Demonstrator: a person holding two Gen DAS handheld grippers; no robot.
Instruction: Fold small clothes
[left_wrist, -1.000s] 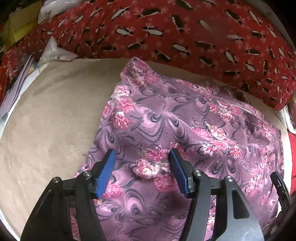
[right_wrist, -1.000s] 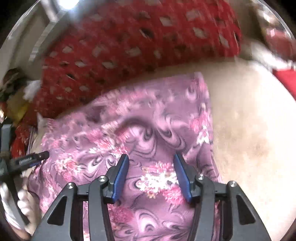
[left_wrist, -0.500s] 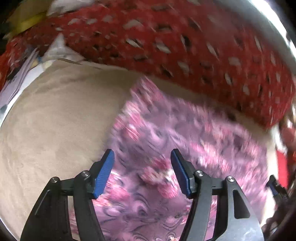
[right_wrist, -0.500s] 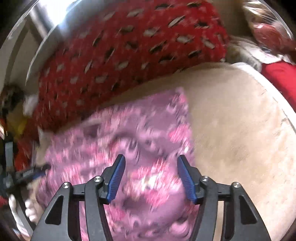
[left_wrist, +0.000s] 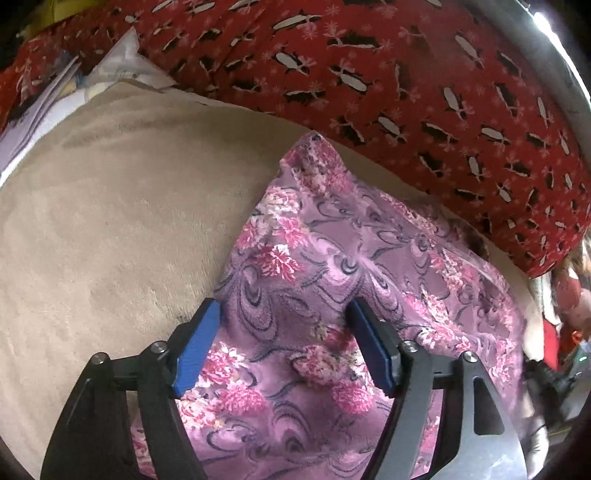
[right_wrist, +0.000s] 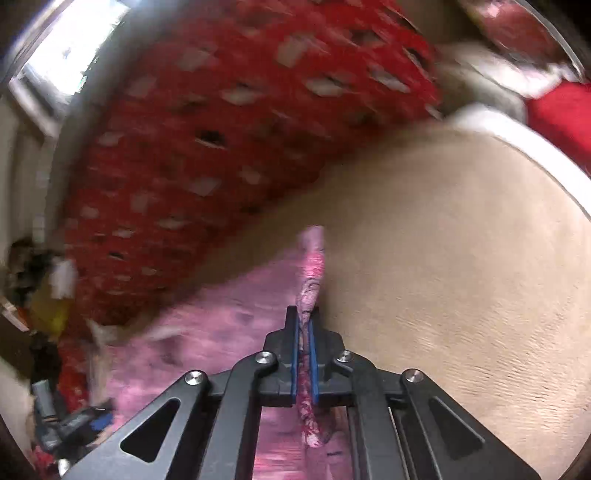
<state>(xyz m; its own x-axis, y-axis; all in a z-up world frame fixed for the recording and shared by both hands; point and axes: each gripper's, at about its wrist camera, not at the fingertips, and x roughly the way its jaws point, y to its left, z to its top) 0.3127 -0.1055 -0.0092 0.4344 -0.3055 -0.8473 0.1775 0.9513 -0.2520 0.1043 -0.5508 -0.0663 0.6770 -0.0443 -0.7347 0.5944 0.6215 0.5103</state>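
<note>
Item: purple floral garment (left_wrist: 332, 295). Soft, plush-looking knit printed with pink blossoms and dark swirls. Spread across a beige fleece blanket (left_wrist: 110, 221), filling the left wrist view from centre to 5 o'clock, one pointed corner reaching toward 12 o'clock.

Handling, as judged: light, limp, no stiffness; likely to drape and sag from any single hold, and to cling slightly to the napped blanket beneath. Not fragile, not slippery. Best taken at edges and corners, where a thin doubled layer fits between the pads; mid-panel pinches liable to bunch the cloth.

Left gripper (left_wrist: 284, 347): jaws spread wide, blue pads empty, poised over the near part of the garment, its left pad at the cloth's 9 o'clock edge. Contact with the cloth not determinable.

Right gripper (right_wrist: 304, 354): jaws closed tight on the garment's right-hand edge, a narrow ridge of fabric standing between the blue pads and running on toward 12 o'clock. View smeared by motion blur.

Surroundings: red patterned fabric (left_wrist: 406, 74) with black-and-white motifs, bulging along the blanket's far side from 10 to 3 o'clock. White papers and plastic (left_wrist: 122, 62) at 10 o'clock.
</note>
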